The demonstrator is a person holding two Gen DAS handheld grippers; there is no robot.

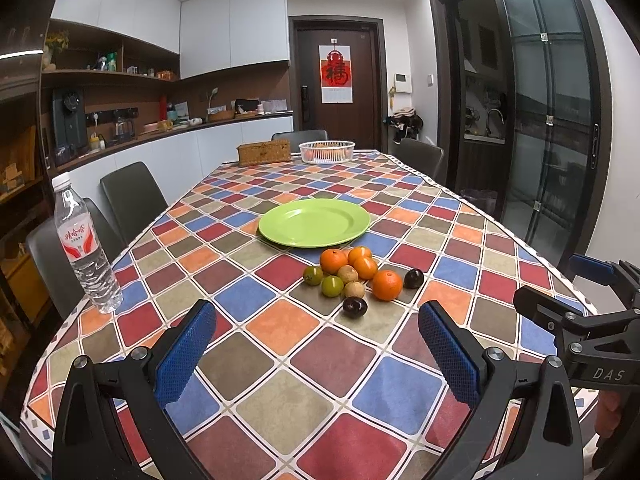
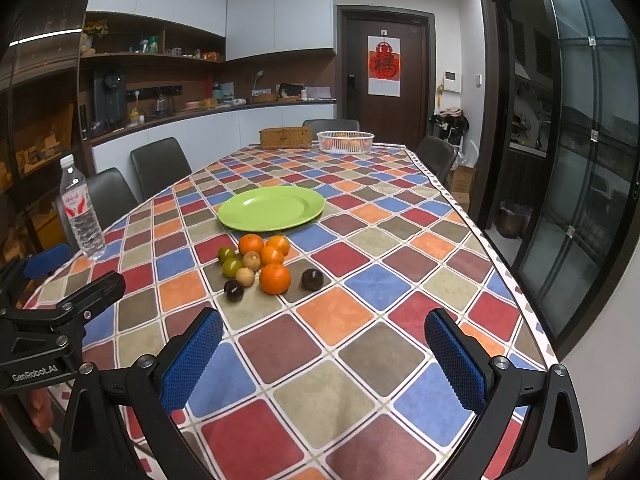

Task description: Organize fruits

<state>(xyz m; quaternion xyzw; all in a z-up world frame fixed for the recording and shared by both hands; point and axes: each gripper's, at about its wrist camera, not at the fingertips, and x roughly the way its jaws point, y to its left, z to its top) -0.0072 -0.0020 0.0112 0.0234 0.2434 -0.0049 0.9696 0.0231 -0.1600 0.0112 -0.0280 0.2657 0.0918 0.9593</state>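
Looking through the left wrist camera, I find my left gripper (image 1: pixel 316 344) at the bottom of the frame with its blue-padded fingers (image 1: pixel 186 354) spread wide and nothing between them. My right gripper (image 2: pixel 324 354) sits likewise in the lower part of its own view, jaws fully apart and empty; it also shows at the right edge of the left view.

Both grippers hover over the checked tablecloth (image 1: pixel 280 400), well short of the fruit. The fruit lies in a loose cluster at mid-frame: four oranges, the nearest orange (image 1: pixel 387 285) at the cluster's right, two green fruits (image 1: pixel 332 286), two tan round fruits (image 1: pixel 354 290) and two dark plums, one plum (image 1: pixel 355 306) nearest the camera and another (image 1: pixel 414 278) to the right of the group. Several pieces touch one another.

Just behind the cluster rests a green plate (image 1: pixel 314 222), bare. A water bottle (image 1: pixel 86 248) stands upright at the left. At the table's far end, upper centre, sit a wicker box (image 1: pixel 264 152) and a white basket (image 1: pixel 327 152) with orange contents.
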